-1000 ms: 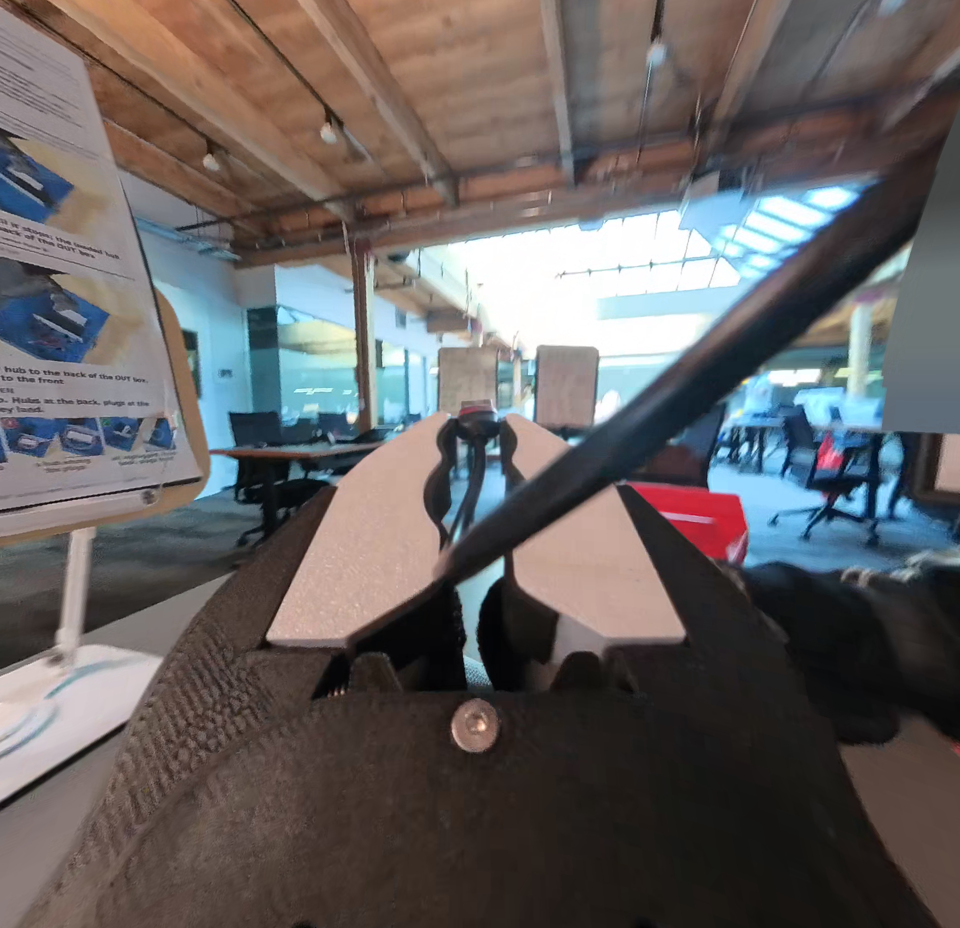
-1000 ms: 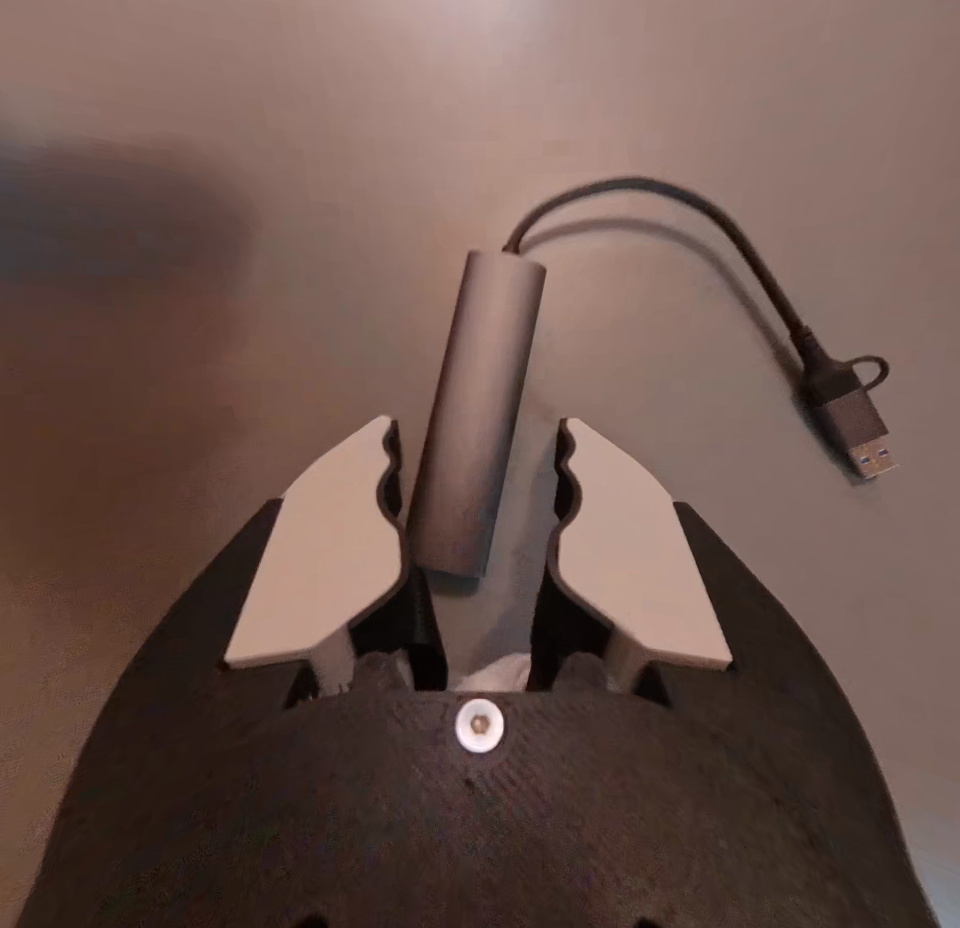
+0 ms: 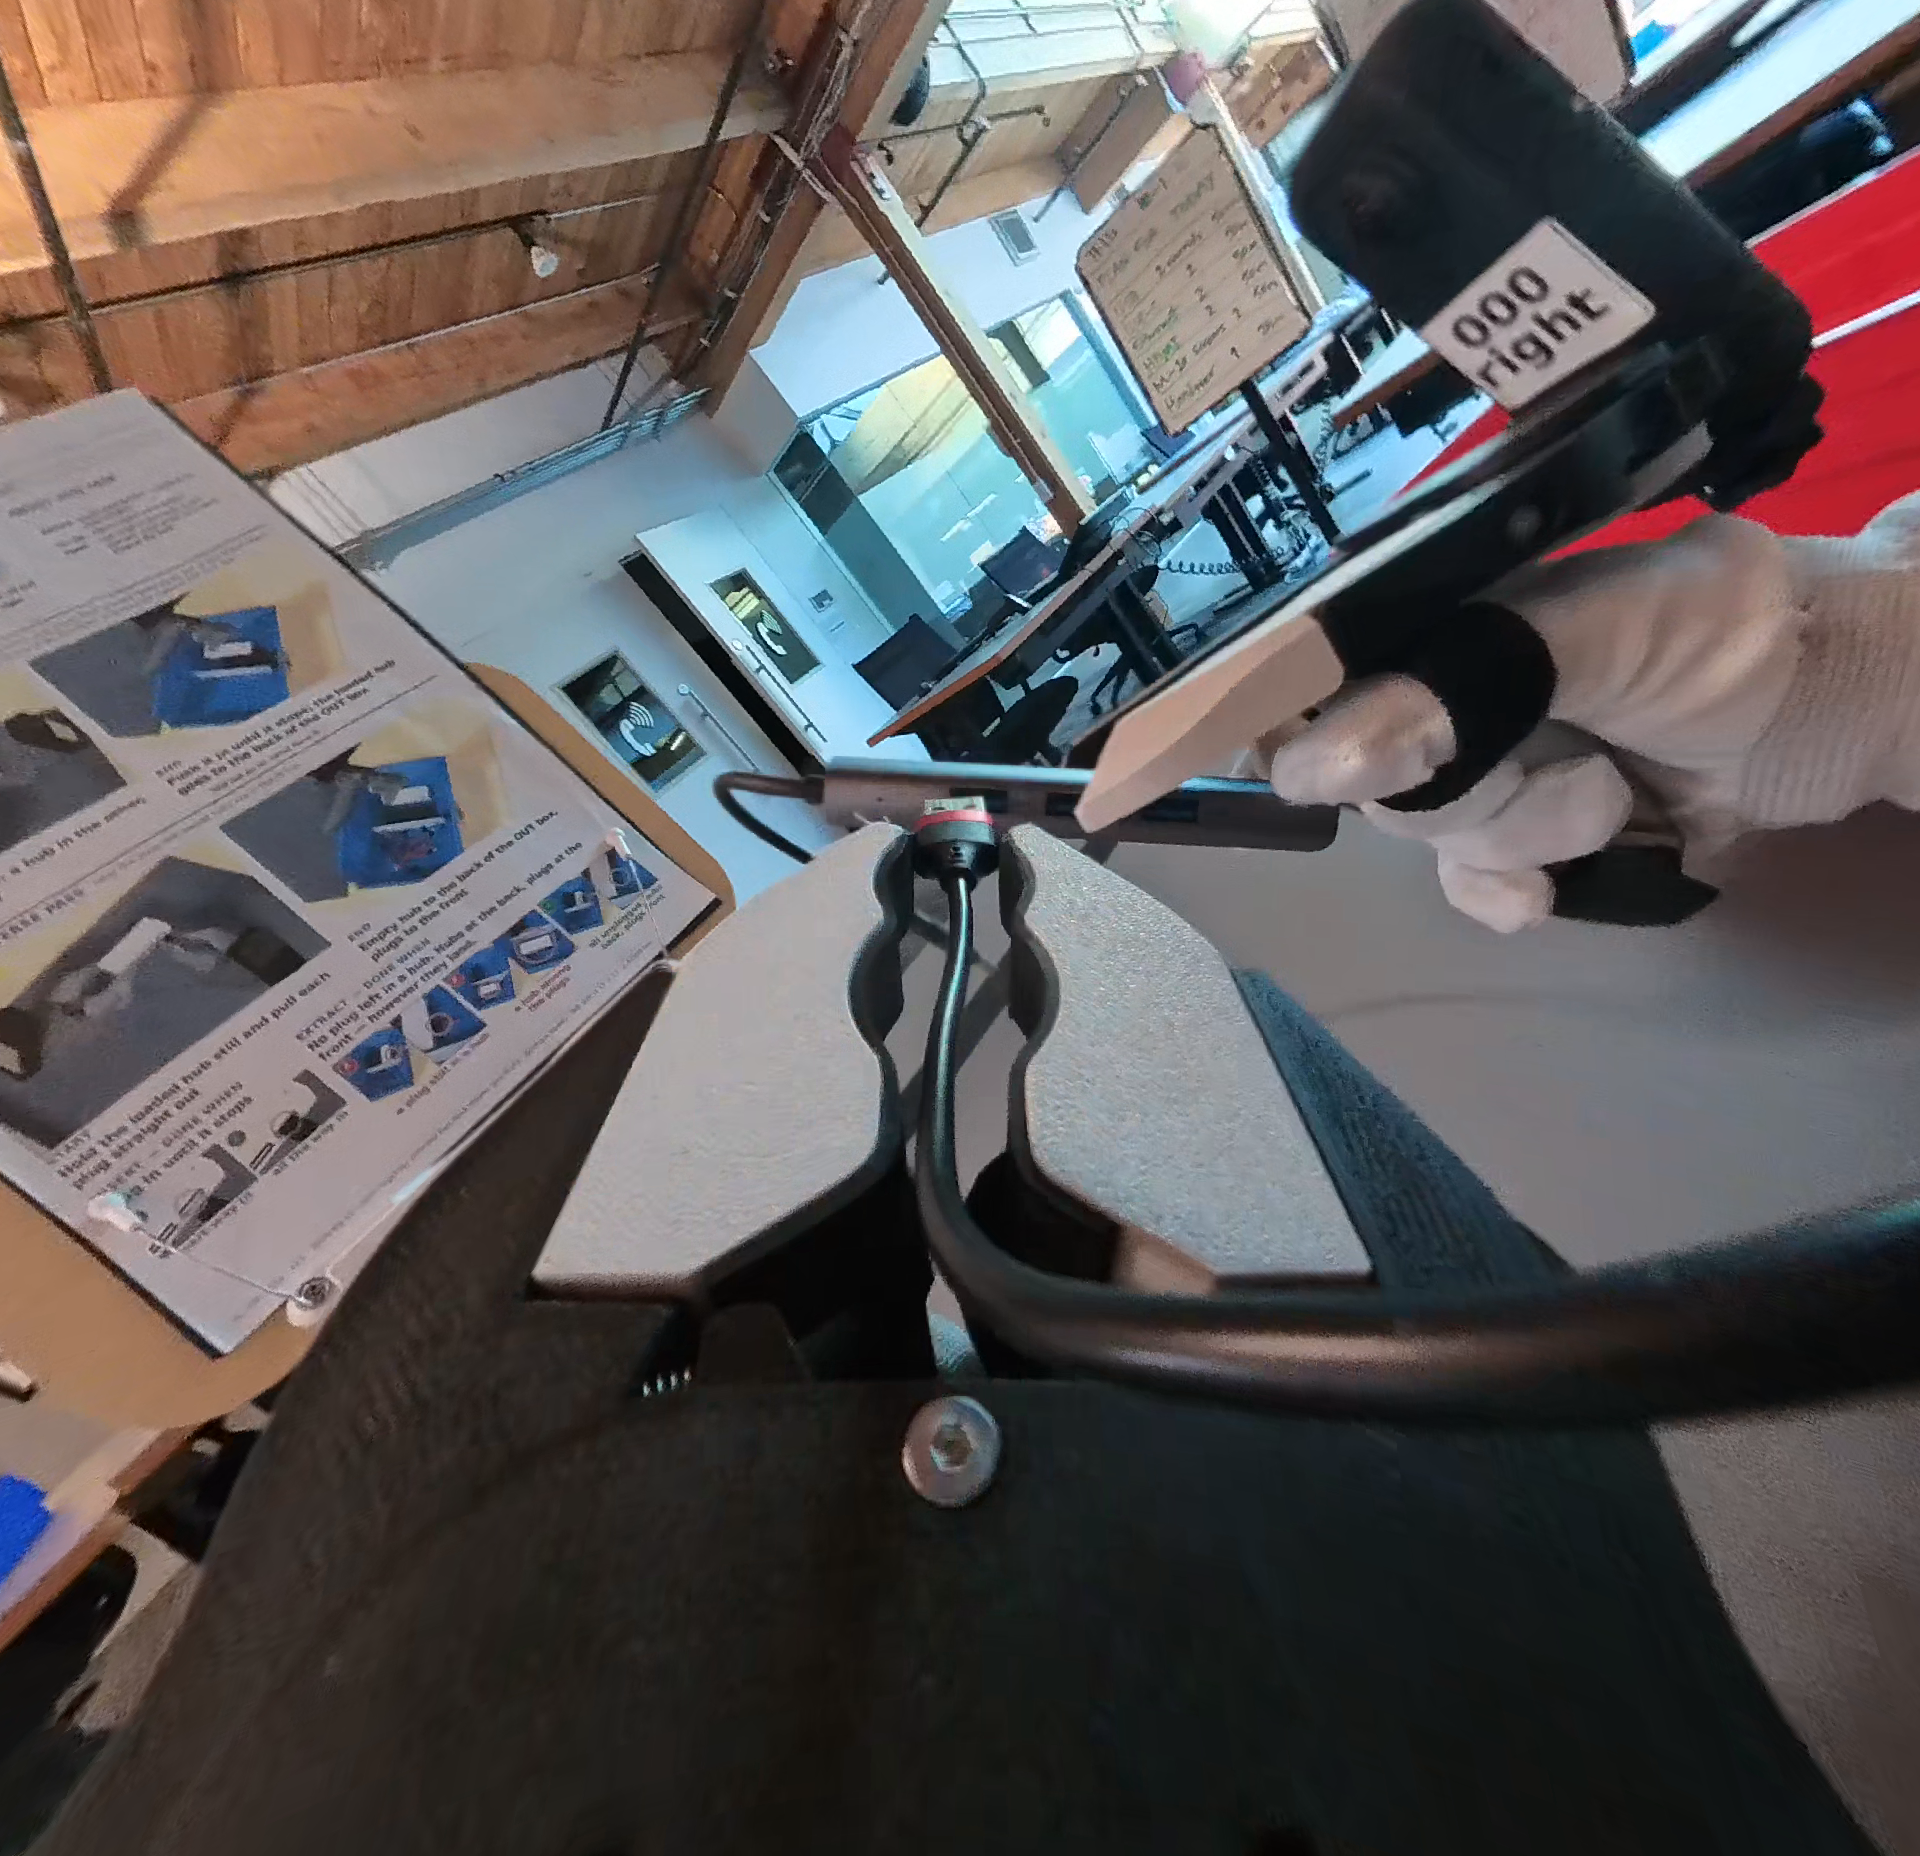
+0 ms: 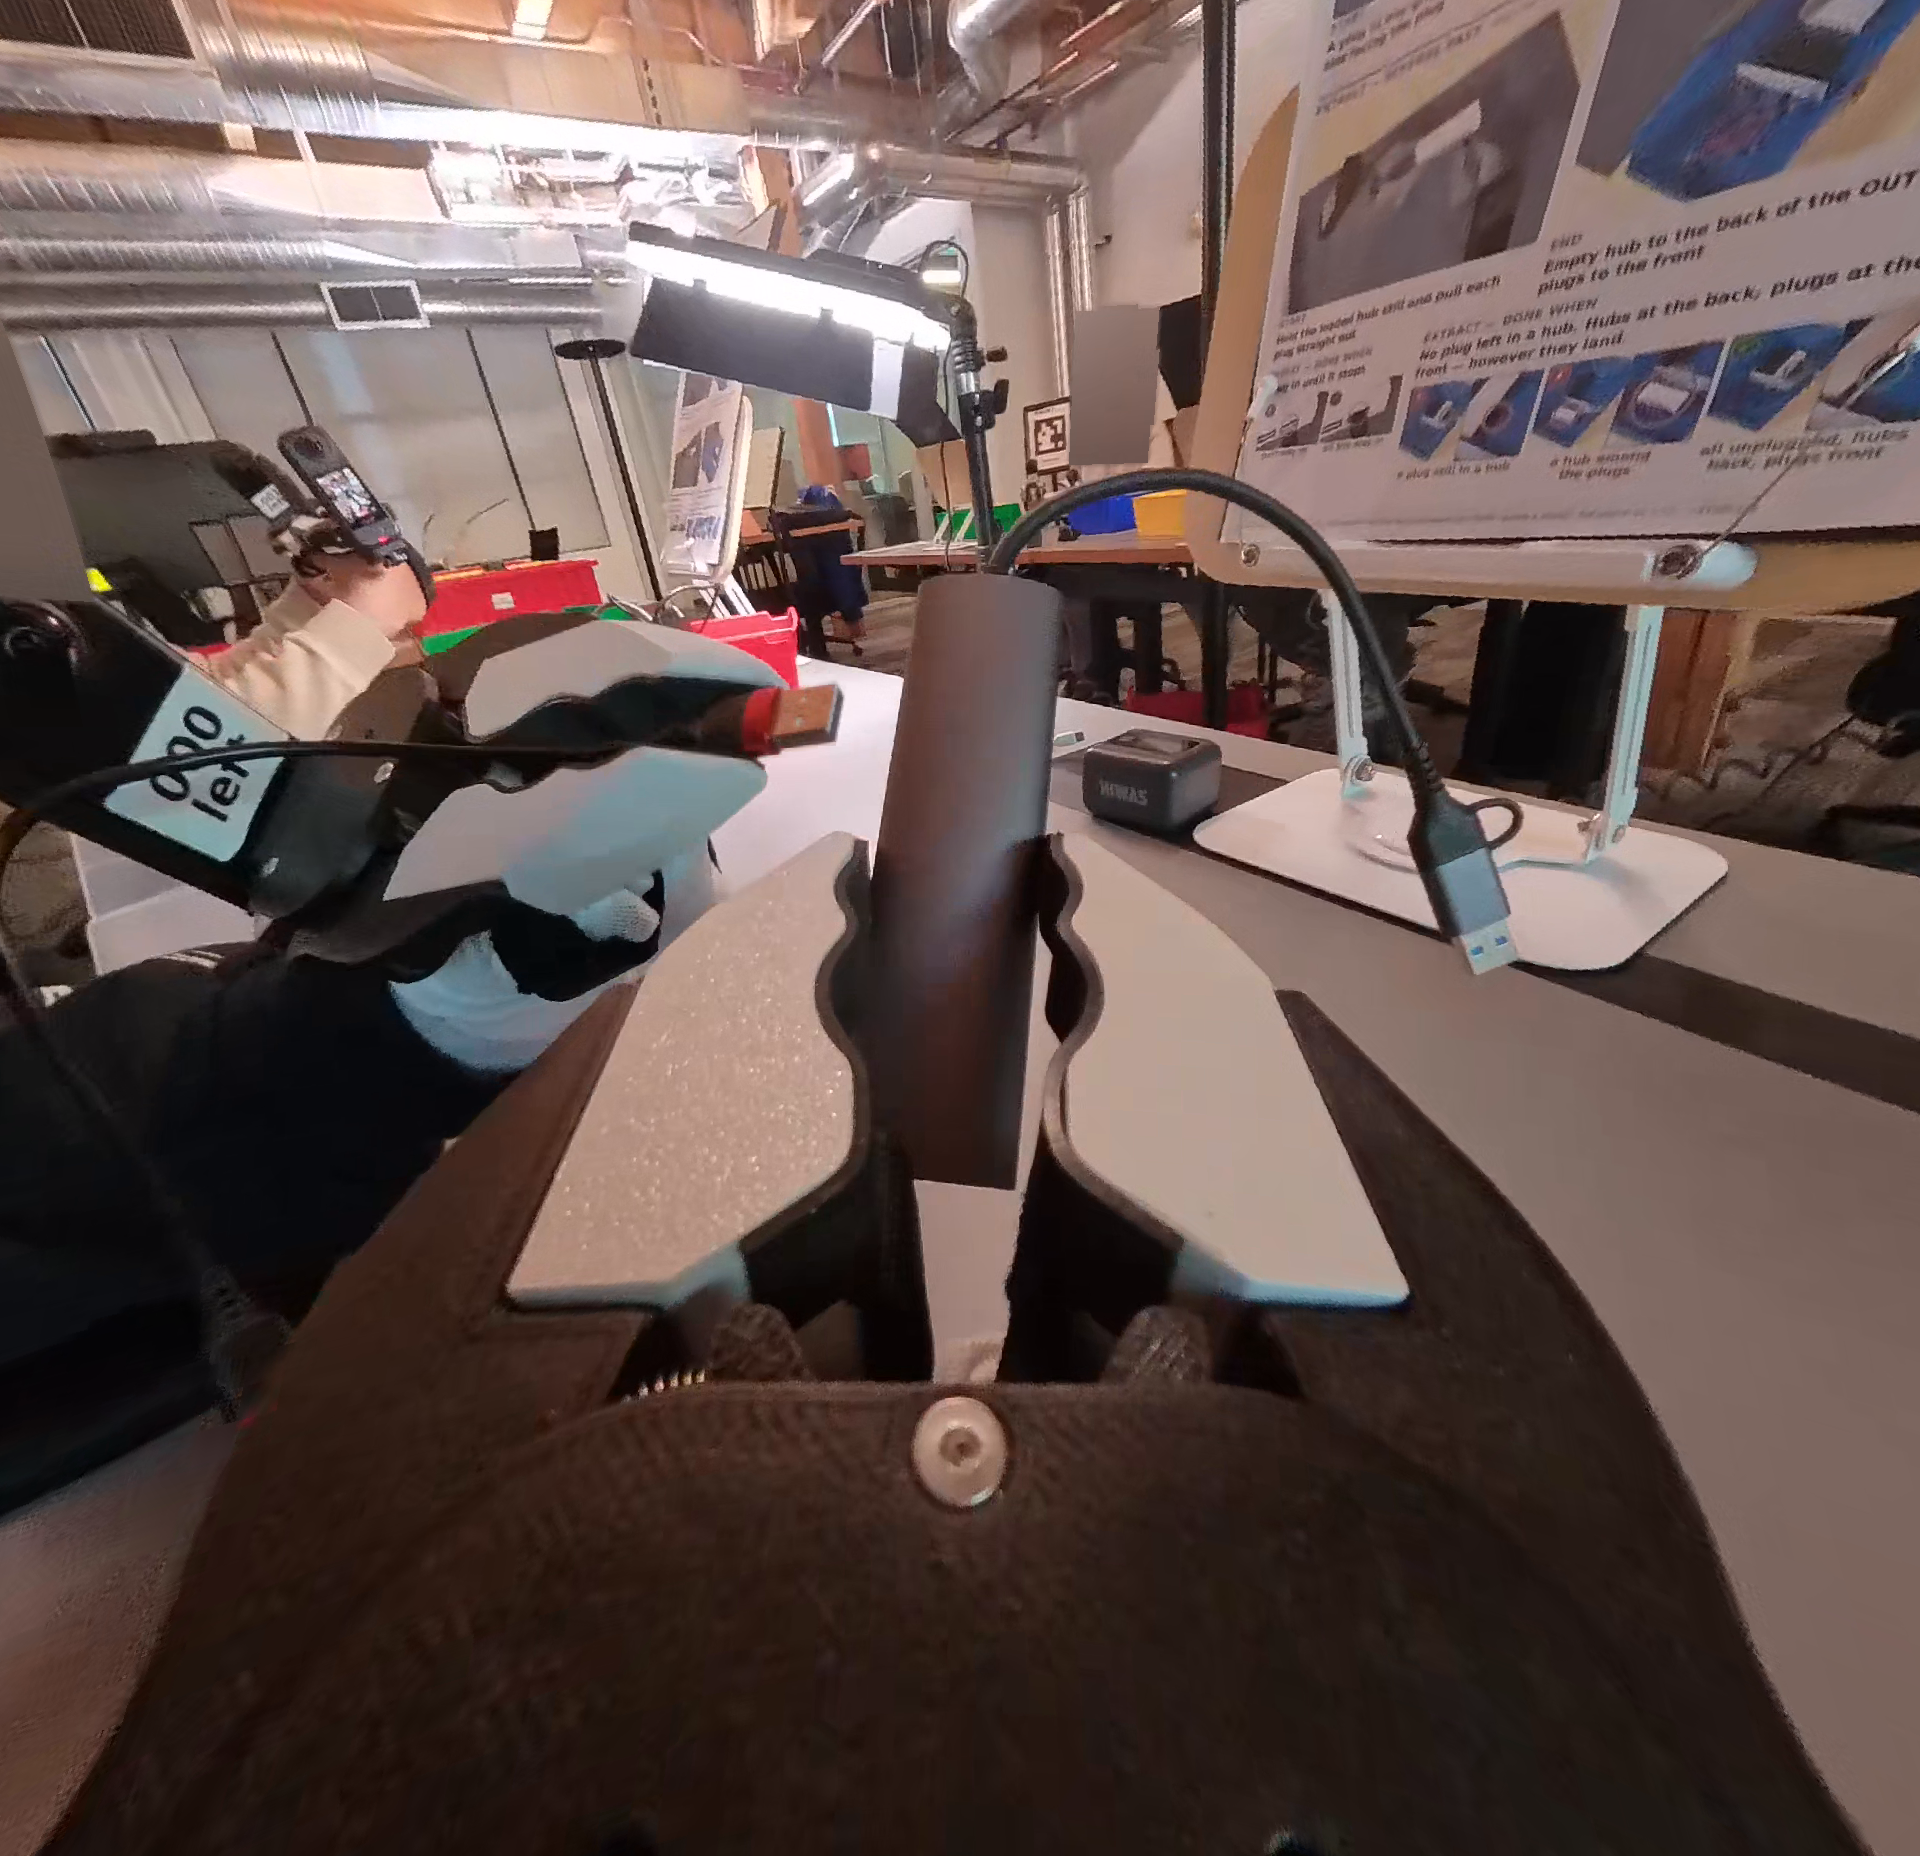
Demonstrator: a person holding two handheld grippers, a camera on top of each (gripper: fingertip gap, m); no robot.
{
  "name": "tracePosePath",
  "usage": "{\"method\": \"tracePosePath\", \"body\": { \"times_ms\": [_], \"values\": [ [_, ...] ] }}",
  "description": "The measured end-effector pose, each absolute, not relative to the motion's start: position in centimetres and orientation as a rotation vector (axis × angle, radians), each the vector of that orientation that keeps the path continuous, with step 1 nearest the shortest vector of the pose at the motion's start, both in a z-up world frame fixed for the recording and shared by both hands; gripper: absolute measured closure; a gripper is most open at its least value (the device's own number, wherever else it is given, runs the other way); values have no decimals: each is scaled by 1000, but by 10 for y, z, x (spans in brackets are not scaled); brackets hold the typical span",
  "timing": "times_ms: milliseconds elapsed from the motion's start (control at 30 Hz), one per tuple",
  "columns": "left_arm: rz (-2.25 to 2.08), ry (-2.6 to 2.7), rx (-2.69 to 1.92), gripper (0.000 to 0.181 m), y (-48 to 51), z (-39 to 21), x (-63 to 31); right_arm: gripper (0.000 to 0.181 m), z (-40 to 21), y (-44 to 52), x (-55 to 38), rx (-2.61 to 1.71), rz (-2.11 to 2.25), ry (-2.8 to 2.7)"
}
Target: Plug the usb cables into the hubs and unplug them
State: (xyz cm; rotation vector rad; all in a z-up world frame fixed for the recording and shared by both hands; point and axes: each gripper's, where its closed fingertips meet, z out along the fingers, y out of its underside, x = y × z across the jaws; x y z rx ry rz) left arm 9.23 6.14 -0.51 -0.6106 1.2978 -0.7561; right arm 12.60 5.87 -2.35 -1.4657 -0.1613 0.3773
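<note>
Two grippers raised above the grey table. Left gripper pinches the black-and-red USB plug of a black cable at its fingertips; metal tip points at the port side of the hub, just short of it. Right gripper is clamped on the dark grey, slim metal USB hub, held upright; the hub's own short black lead droops right, its grey connector hanging free. White-based instruction-sheet stand behind.
</note>
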Motion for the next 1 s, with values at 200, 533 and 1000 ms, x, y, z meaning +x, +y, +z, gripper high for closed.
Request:
{"method": "tracePosePath", "body": {
  "times_ms": [200, 533, 1000],
  "values": [
    [-650, 1345, -581, 167, 60, -13, 97, 150, -25, 59, 123, -1489, 320, -203],
    [-634, 1342, -603, 167, 63, -15, 99, 150, -26, 60, 121, -1502, 164, -265],
    [-674, 1348, -640, 167, 64, -16, 99, 150, -22, 56, 118, -1472, -75, -374]
  ]
}}
